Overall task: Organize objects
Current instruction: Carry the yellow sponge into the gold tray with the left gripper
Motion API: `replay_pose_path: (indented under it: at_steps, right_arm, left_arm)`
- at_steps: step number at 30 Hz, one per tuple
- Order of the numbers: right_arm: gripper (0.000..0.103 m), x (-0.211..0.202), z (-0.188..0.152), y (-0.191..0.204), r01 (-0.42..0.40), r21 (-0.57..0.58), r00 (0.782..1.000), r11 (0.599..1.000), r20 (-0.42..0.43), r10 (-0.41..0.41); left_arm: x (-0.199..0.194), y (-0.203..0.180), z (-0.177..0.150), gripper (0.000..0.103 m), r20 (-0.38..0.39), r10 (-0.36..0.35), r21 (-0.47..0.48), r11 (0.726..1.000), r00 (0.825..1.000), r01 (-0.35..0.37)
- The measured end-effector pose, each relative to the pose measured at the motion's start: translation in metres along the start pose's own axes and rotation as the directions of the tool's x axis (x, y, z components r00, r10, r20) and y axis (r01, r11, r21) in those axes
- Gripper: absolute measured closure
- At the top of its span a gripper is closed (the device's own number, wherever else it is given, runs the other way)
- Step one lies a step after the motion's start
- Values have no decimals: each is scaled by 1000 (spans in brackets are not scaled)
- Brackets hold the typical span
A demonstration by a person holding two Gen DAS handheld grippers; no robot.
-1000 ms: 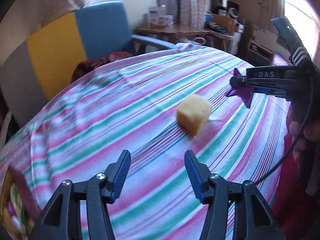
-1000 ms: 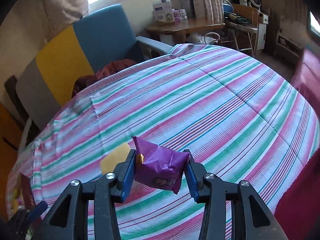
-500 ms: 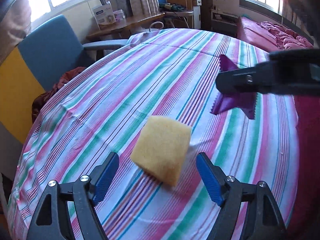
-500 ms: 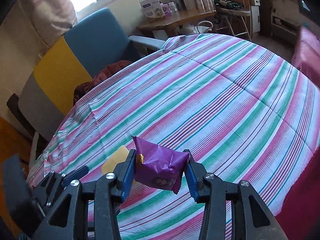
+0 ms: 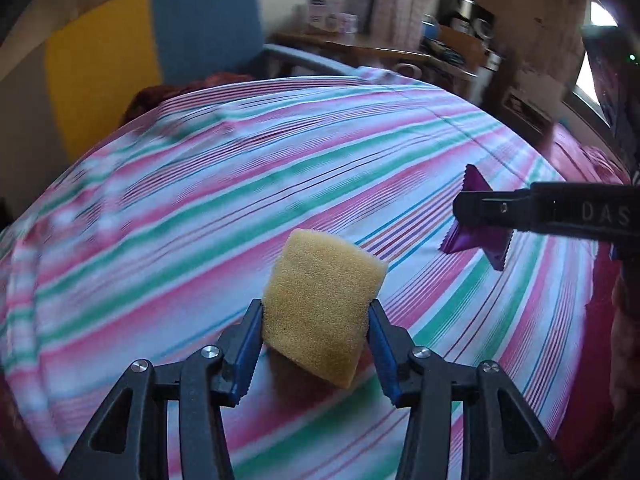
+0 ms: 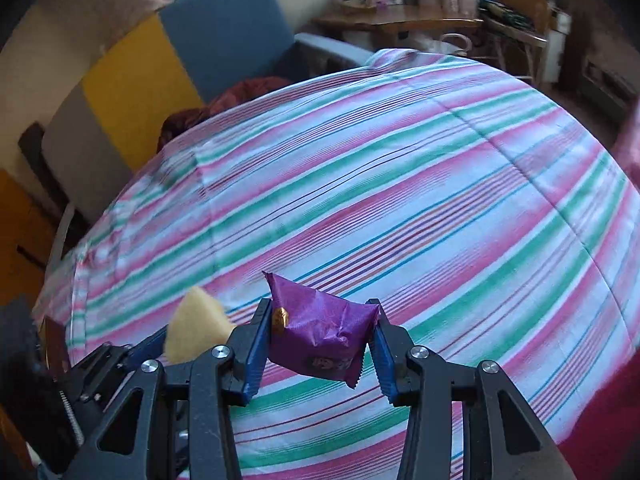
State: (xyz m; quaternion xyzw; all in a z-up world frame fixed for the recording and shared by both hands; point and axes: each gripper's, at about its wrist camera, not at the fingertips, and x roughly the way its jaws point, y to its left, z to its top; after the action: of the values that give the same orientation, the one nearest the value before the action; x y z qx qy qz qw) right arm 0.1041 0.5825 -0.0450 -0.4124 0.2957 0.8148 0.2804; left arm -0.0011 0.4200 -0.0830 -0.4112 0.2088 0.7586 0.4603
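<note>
A yellow sponge (image 5: 324, 280) stands tilted on the striped tablecloth (image 5: 200, 208). My left gripper (image 5: 315, 307) has it between its blue pads; the jaws are closing and both pads touch the sponge's sides. In the right wrist view the sponge (image 6: 196, 328) pokes up at lower left, above the left gripper's fingers (image 6: 148, 344). My right gripper (image 6: 320, 307) is shut on a purple snack packet (image 6: 324, 336), held above the cloth. From the left wrist view, that packet (image 5: 476, 236) hangs to the right of the sponge, pinched by the right gripper's finger (image 5: 520, 216).
A blue, yellow and grey chair (image 5: 200, 32) with a dark red cloth (image 6: 224, 100) stands behind the table. Farther back is a wooden desk (image 6: 400, 20) with boxes. A hand (image 5: 624, 328) holds the right gripper at the right edge. A red cover (image 6: 600, 420) hangs beyond the table's right side.
My left gripper came forward and down onto the sponge, its jaws spreading wide and then closing around it. The right gripper kept its hold on the purple packet and drifted slightly.
</note>
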Motion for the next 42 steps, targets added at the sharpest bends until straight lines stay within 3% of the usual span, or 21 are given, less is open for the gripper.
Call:
replay_pose_path:
  at_steps: [5,11,19,25,33,42]
  right_arm:
    - [57,6,-13,43,-41,-207,999,977,-20,38]
    - [57,9,-33,78,-87,-375,996,923,-48,74]
    - [57,13,-63,117,-25,-562,1000,827,-24,15]
    - [57,28,-75,129,11,-629,999,777,-31,-40]
    - [58,31,-72,124,16,-615,998,788,-40,-52]
    - [58,33,-74,123,29,-615,997,788,-41,-68]
  left_arm:
    - [-45,31,-43,53,32,99,-122,988,995,-94]
    - [-89,35,-68,53,93,170,-170,973,981,-153]
    - [-129,48,-92,53,145,207,-218,961,968,-173]
    - [-149,65,-108,53,161,238,-279,942,958,-187]
    - [-165,87,-125,53,162,293,-340,913,942,-225]
    - [-198,108,-136,53,189,390,-407,866,901,-289]
